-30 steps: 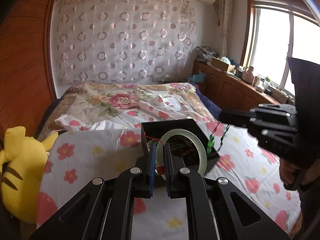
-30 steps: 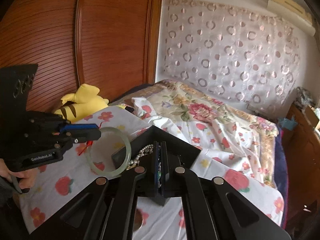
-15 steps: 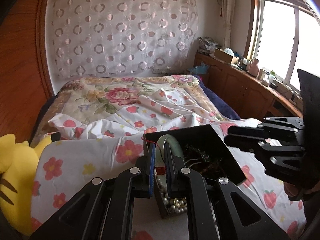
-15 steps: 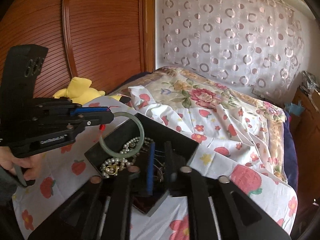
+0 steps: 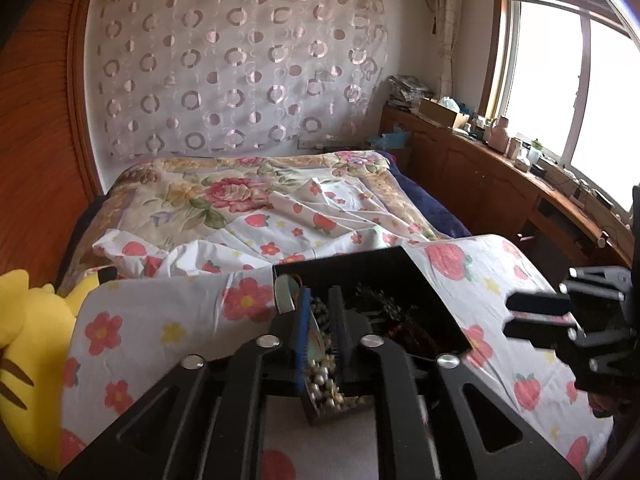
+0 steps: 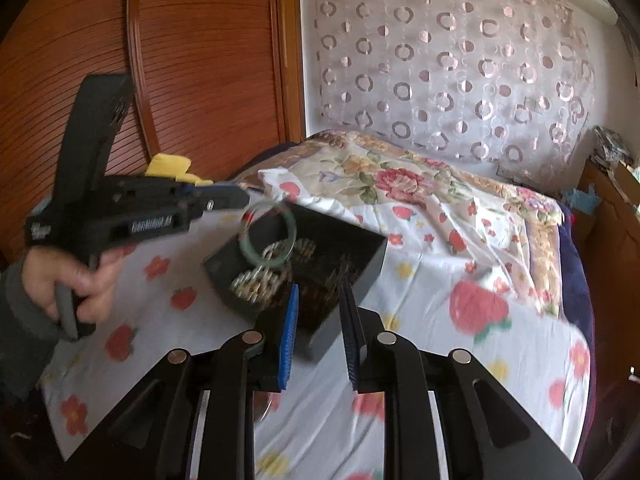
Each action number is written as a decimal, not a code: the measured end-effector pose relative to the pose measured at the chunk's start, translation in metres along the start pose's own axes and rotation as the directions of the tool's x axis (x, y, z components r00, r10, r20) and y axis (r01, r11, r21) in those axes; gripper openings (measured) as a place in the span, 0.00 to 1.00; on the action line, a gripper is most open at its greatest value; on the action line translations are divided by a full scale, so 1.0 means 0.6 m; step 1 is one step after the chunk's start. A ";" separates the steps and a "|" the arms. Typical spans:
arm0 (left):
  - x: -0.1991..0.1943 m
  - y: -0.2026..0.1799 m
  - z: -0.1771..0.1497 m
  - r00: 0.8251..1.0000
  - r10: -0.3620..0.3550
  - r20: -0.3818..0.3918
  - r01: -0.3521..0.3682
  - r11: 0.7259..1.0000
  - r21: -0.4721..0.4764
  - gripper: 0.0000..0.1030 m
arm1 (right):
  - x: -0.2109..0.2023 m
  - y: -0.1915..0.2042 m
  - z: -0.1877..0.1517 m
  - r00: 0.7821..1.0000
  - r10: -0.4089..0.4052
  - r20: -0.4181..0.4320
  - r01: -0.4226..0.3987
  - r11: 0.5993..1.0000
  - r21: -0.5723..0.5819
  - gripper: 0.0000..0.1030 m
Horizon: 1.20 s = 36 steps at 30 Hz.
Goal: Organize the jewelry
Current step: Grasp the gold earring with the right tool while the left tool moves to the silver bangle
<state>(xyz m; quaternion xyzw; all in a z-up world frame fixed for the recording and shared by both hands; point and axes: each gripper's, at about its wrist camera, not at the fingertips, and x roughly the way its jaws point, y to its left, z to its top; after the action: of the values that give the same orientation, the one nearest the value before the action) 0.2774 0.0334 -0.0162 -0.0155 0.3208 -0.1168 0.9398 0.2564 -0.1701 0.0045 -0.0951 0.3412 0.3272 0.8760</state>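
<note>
A black jewelry box [image 5: 360, 270] sits on the flowered sheet, holding pearls [image 5: 324, 388] and dark bead strands [image 5: 400, 320]. My left gripper [image 5: 320, 292] hangs over the box's near corner with its jaws opening. The pale green jade bangle [image 5: 285, 294] stands loose between them, leaning on the blue pad. In the right wrist view the bangle [image 6: 276, 240] hangs at the left gripper's [image 6: 240, 200] tip, above the pearls [image 6: 256, 284]. My right gripper [image 6: 321, 288] is open beside the box [image 6: 360, 256], with nothing between its fingers.
A yellow plush toy [image 5: 24, 340] lies at the left edge of the bed. A person's hand [image 6: 68, 280] holds the left gripper's handle. The right gripper [image 5: 508, 316] hovers right of the box. A wooden cabinet [image 5: 480, 184] runs under the window.
The left gripper brought the bangle down into the box and its jaws parted. The right gripper opened, let its dark bead necklace go into the box, and drew back.
</note>
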 end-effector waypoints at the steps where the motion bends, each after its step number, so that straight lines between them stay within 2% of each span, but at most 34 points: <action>1: -0.007 -0.002 -0.005 1.000 -0.002 0.002 0.002 1.000 -0.002 0.23 | -0.004 0.004 -0.012 1.000 -0.002 -0.009 0.002 1.000 0.003 0.23; 3: -0.024 -0.006 -0.019 1.000 -0.008 0.006 0.008 1.000 -0.003 0.37 | -0.014 0.016 -0.041 0.999 -0.009 -0.030 0.010 1.000 0.005 0.23; 5: -0.039 -0.013 -0.035 1.000 -0.009 0.006 0.009 1.000 0.006 0.44 | -0.022 0.028 -0.075 0.998 -0.001 -0.055 0.002 1.000 0.016 0.23; 7: -0.052 -0.021 -0.051 1.000 -0.002 0.008 0.001 1.000 0.020 0.68 | -0.029 0.043 -0.104 0.997 0.001 -0.082 0.000 1.000 0.020 0.23; 9: -0.067 -0.028 -0.070 1.000 0.007 0.016 -0.007 1.000 0.027 0.78 | -0.035 0.060 -0.131 0.995 0.008 -0.102 -0.006 1.000 0.021 0.23; 13: -0.081 -0.032 -0.099 1.000 0.012 0.006 -0.012 1.000 0.010 0.93 | -0.043 0.084 -0.162 0.992 0.029 -0.121 -0.025 0.999 0.032 0.23; 17: -0.092 -0.027 -0.131 1.000 0.015 0.001 -0.015 1.000 -0.001 0.93 | -0.049 0.103 -0.182 0.991 0.038 -0.132 -0.033 0.999 0.041 0.23; 19: -0.093 -0.024 -0.147 1.000 0.024 -0.012 -0.024 1.000 -0.010 0.93 | -0.047 0.111 -0.190 0.989 0.046 -0.144 -0.040 0.998 0.042 0.32; 21: -0.090 -0.022 -0.160 0.999 0.019 -0.037 -0.020 0.999 -0.026 0.93 | -0.045 0.119 -0.200 0.986 0.044 -0.159 -0.039 0.999 0.033 0.36; 26: -0.085 -0.020 -0.189 0.997 0.018 -0.078 -0.020 0.999 -0.027 0.93 | -0.037 0.132 -0.210 0.983 0.020 -0.184 -0.020 1.000 0.000 0.36; 32: -0.081 -0.025 -0.195 0.995 0.020 -0.097 -0.022 1.000 -0.019 0.93 | -0.028 0.137 -0.211 0.982 -0.012 -0.190 0.005 0.999 -0.036 0.36; 33: -0.081 -0.026 -0.195 0.995 0.019 -0.098 -0.021 1.000 -0.016 0.93 | -0.026 0.138 -0.211 0.982 -0.025 -0.187 0.016 0.999 -0.047 0.34; 36: -0.078 -0.031 -0.194 0.995 0.016 -0.103 -0.017 1.000 -0.010 0.93 | -0.027 0.137 -0.210 0.983 -0.014 -0.186 0.006 0.999 -0.048 0.17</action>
<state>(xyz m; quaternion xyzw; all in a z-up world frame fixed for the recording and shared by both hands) 0.1674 0.0314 -0.0786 -0.0118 0.3693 -0.1079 0.9229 0.1278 -0.1642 -0.0746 -0.1475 0.4133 0.3204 0.8395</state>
